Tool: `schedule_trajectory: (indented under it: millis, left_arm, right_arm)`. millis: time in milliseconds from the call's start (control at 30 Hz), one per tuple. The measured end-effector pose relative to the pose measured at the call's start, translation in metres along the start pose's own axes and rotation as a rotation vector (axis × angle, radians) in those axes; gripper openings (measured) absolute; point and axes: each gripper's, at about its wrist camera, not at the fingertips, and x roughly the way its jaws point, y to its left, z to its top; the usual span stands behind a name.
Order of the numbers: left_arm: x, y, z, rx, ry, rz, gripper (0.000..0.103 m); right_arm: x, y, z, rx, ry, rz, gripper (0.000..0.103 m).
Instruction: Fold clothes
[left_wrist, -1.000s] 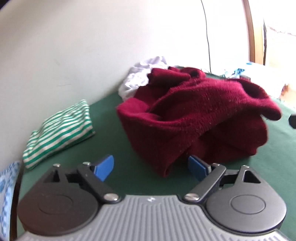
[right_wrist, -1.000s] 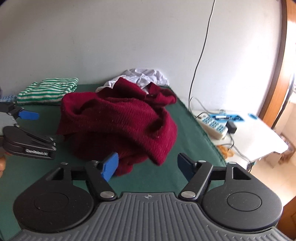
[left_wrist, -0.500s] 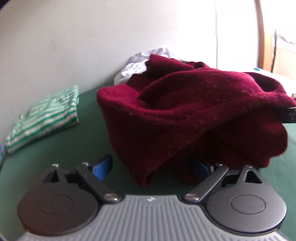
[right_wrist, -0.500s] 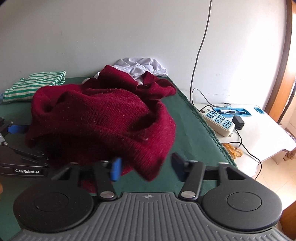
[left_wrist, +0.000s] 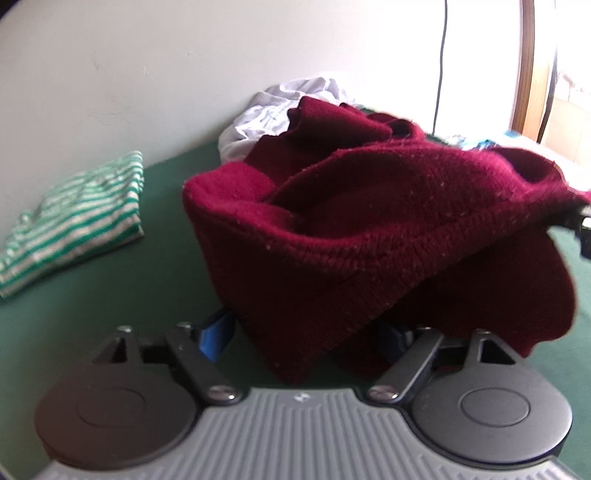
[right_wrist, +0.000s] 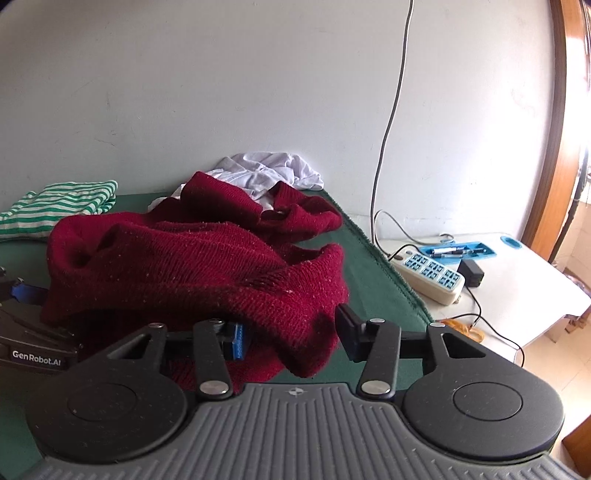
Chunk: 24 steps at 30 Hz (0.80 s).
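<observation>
A crumpled maroon sweater (right_wrist: 192, 266) lies heaped on the green table (right_wrist: 373, 266) — a white garment (right_wrist: 269, 173) behind it, a folded green-striped shirt (right_wrist: 59, 206) beyond its left edge. The left gripper (left_wrist: 306, 336) is closing around its near hem; the right gripper (right_wrist: 291, 336) is opening, fabric between its fingers.

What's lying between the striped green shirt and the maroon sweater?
Only bare green cloth separates the striped shirt from the maroon sweater, clearest in the left wrist view.
</observation>
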Motion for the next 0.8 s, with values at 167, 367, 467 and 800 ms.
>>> schedule_trajectory:
  millis: [167, 367, 467, 800]
  left_arm:
    - [0.007, 0.001, 0.006, -0.026, 0.057, -0.032, 0.066]
    - [0.004, -0.009, 0.009, -0.045, 0.094, -0.016, 0.051]
    - [0.002, -0.008, 0.012, -0.066, 0.111, -0.017, 0.042]
    - [-0.035, -0.005, 0.017, -0.081, 0.097, 0.01, 0.024]
  right_arm:
    - [0.007, 0.002, 0.002, -0.012, 0.045, 0.059, 0.012]
    - [-0.004, 0.001, 0.008, -0.009, 0.021, 0.05, 0.01]
    - [-0.011, 0.001, 0.011, 0.006, 0.013, 0.049, 0.01]
    - [-0.043, 0.002, 0.025, 0.042, -0.036, 0.055, 0.009]
